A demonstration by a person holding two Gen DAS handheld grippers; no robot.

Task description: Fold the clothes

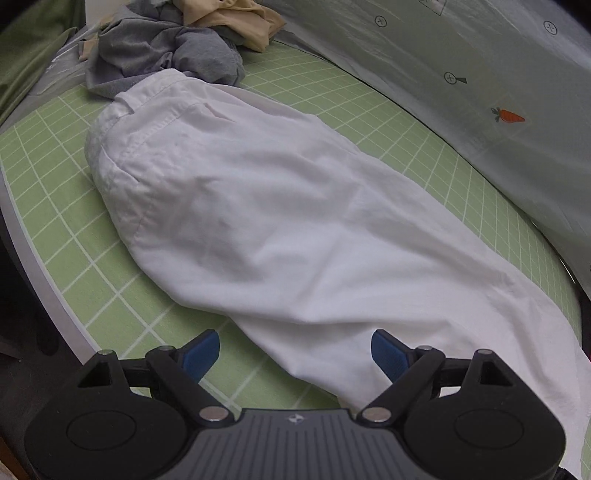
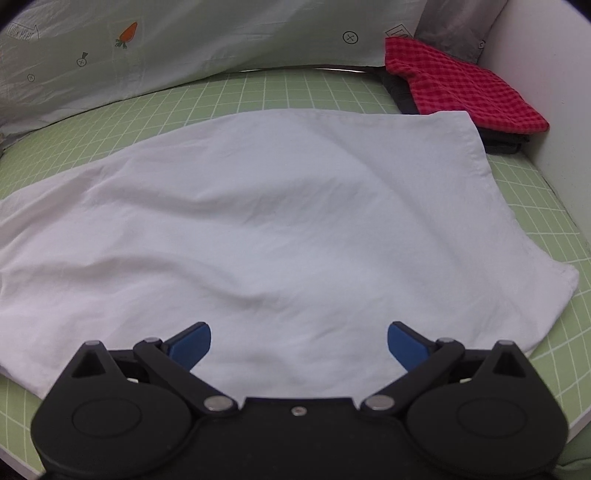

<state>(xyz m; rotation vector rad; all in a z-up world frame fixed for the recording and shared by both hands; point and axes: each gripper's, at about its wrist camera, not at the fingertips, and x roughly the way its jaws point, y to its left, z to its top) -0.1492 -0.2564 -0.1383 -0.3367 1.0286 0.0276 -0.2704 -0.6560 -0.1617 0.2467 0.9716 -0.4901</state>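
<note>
1. White cotton made up the trousers [image 1: 280, 206], which lay flat along the green grid mat [image 1: 55, 221] and served as our landmark.
2. We held the left tongs [image 1: 295, 354] spread wide and gripping nothing, above the trousers' near edge, about midway along them.
3. We held the right tongs [image 2: 299, 345] equally wide apart and empty, over the trousers' leg end [image 2: 480, 221].
4. Beyond the trousers' waistband [image 1: 147, 107] sat a crumpled grey garment [image 1: 166, 51], touching it, with a beige garment [image 1: 236, 18] behind.
5. Along the trousers' far side ran a pale carrot-print sheet [image 1: 480, 74].
6. Past the leg end, a folded red checked cloth [image 2: 454, 85] lay on a dark folded garment [image 2: 498, 142].
</note>
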